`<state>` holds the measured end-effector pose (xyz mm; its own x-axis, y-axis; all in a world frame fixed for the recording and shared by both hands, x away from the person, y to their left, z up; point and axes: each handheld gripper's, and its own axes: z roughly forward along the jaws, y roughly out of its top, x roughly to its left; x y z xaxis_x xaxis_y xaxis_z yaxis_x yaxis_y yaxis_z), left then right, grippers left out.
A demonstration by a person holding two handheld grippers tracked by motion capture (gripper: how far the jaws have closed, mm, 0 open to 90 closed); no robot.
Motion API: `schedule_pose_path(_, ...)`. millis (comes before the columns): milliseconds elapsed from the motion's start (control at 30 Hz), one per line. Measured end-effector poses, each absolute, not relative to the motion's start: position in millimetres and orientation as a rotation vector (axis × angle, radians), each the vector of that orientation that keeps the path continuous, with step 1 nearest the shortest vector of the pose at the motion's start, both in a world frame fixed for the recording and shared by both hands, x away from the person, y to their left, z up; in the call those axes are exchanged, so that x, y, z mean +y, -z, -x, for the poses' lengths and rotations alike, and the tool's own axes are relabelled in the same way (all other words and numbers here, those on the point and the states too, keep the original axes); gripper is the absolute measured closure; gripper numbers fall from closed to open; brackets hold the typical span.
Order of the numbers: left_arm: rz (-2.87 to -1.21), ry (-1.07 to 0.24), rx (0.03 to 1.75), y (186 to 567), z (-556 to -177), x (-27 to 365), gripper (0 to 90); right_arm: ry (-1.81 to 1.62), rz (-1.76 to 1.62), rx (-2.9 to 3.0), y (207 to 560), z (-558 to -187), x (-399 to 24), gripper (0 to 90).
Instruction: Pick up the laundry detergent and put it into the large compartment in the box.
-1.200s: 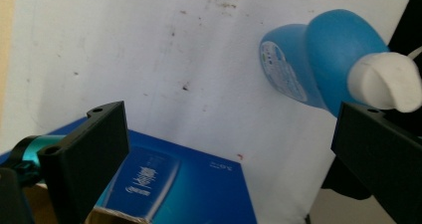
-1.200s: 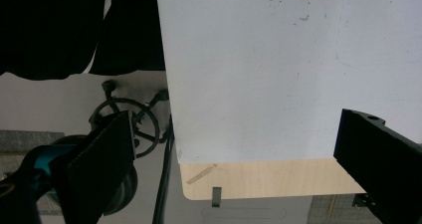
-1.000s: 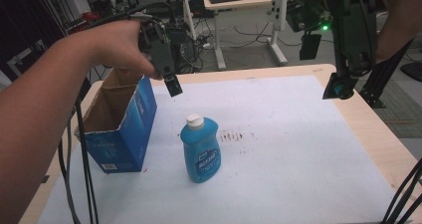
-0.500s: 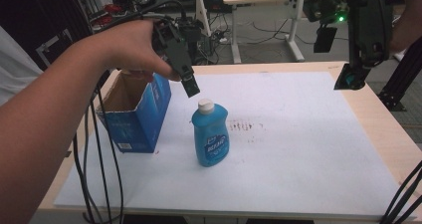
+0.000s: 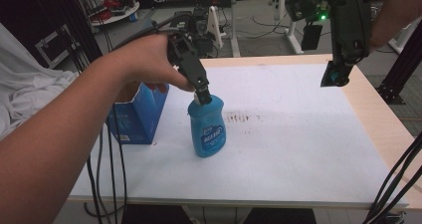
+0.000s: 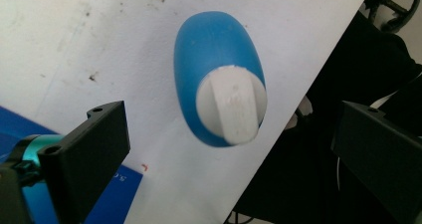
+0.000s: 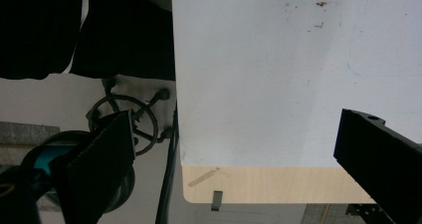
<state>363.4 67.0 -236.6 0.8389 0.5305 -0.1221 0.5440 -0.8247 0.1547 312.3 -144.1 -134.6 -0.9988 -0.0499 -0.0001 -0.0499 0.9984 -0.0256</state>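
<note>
Left gripper view: bottle (image 6: 219, 74) cap betw. wide jaws.

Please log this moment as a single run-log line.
left gripper: open above blue bottle cap | right gripper: open, raised | box: beside bottle

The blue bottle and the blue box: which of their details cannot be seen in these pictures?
- Blue bottle: the label text is too small to read in the high view; the left gripper view shows it from above, so the white cap and shoulder hide the label.
- Blue box: the hand and forearm cover its opening in the high view, so its contents are hidden.
- Box print: too small to read.
</note>
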Motion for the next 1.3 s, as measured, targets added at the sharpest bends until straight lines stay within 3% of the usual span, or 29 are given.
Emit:
schedule_pose_path(333,-2.874,0.107,0.849,259,-363,45,1.8,0.033,0.073,3.134,135,-315,-145,1.8)
schedule_pose_path(1300,-2.873,0.107,0.926,294,-368,45,3.6,0.039,0.079,3.134,135,-314,-139,1.8)
